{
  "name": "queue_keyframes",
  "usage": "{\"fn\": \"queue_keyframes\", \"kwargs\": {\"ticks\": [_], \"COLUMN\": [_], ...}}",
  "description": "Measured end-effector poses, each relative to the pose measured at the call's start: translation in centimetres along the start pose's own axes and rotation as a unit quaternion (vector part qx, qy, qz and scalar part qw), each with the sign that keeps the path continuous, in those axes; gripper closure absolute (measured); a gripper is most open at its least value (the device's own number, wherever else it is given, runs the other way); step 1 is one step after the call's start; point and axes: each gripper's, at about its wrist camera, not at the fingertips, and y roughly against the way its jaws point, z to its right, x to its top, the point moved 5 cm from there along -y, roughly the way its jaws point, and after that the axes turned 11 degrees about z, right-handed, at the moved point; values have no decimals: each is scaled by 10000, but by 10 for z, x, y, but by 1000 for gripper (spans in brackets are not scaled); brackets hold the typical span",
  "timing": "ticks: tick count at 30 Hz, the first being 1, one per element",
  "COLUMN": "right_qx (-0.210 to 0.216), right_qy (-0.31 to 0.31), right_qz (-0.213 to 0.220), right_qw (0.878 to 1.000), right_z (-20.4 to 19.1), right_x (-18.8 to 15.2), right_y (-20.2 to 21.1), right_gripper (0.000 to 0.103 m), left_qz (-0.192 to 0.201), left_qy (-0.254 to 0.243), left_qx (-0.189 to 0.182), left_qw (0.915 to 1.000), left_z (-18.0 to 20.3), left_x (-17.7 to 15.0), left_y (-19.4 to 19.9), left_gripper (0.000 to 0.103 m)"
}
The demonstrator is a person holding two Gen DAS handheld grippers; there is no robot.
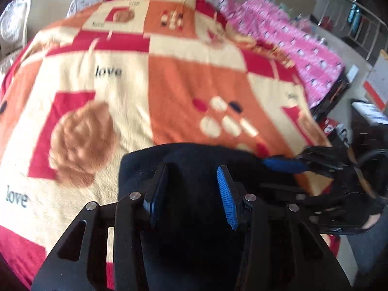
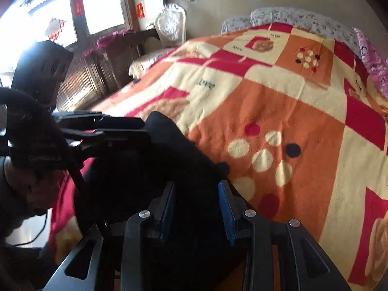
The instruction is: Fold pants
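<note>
The black pants (image 1: 189, 160) lie bunched at the near edge of the bed, on an orange, red and cream blanket (image 1: 169, 77). My left gripper (image 1: 191, 186) is open, its fingers spread above the dark cloth. The right gripper (image 1: 286, 165) shows at the right of the left wrist view, its blue pad over the pants' right edge. In the right wrist view the pants (image 2: 174, 150) form a dark heap at the lower left. My right gripper (image 2: 197, 208) is open with the cloth between and under its fingers. The left gripper (image 2: 109, 131) reaches in from the left above the pants.
A pink patterned quilt (image 1: 291, 48) lies along the bed's far right side. A metal rack (image 1: 351, 24) and boxes (image 1: 378, 82) stand right of the bed. Floral pillows (image 2: 291, 19) lie at the head. A white chair (image 2: 171, 26), dark wooden furniture (image 2: 116, 55) and bright windows stand to the left.
</note>
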Motion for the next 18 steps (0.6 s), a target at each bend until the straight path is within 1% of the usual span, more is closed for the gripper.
{"fn": "queue_keyframes", "kwargs": {"ticks": [1, 3, 5, 8, 10, 12, 14, 15, 16, 17, 18], "right_qx": [9, 72, 58, 14, 44, 78, 194, 288, 353, 420, 514], "right_qy": [-2, -195, -243, -221, -400, -783, -1387, -1749, -2048, -2274, -2553], "right_qz": [98, 148, 129, 131, 150, 248, 538, 707, 811, 846, 811], "right_qw": [10000, 9997, 9996, 9997, 9991, 9966, 9887, 9816, 9748, 9692, 9621], "right_z": [3, 9, 8, 6, 7, 11, 22, 30, 36, 38, 41], "right_x": [-4, -6, -6, -5, -2, 2, 2, -1, -6, -11, -20], "right_y": [-2, 0, -1, -1, 5, 18, 43, 57, 67, 74, 77], "right_gripper": [69, 69, 69, 68, 67, 67, 63, 57, 55, 54, 53], "left_qz": [-27, -68, -18, 43, 148, 411, 629, 676, 661, 578, 406], "left_qy": [26, 114, -87, -106, -26, 142, 352, 504, 702, 988, 1362], "left_qx": [15, 89, 228, 292, 246, 164, 119, 124, 100, -36, -223], "left_qw": [10000, 9999, 9997, 9995, 9996, 9989, 9973, 9964, 9953, 9934, 9896], "left_z": [0, 0, 3, 4, 3, -5, -20, -31, -42, -53, -64], "left_x": [1, -1, -3, -3, 2, 7, 5, 1, -4, -11, -19], "left_y": [-1, -2, -2, 1, 13, 38, 60, 68, 72, 73, 69], "left_gripper": [60, 60, 59, 59, 59, 59, 52, 44, 41, 41, 41]}}
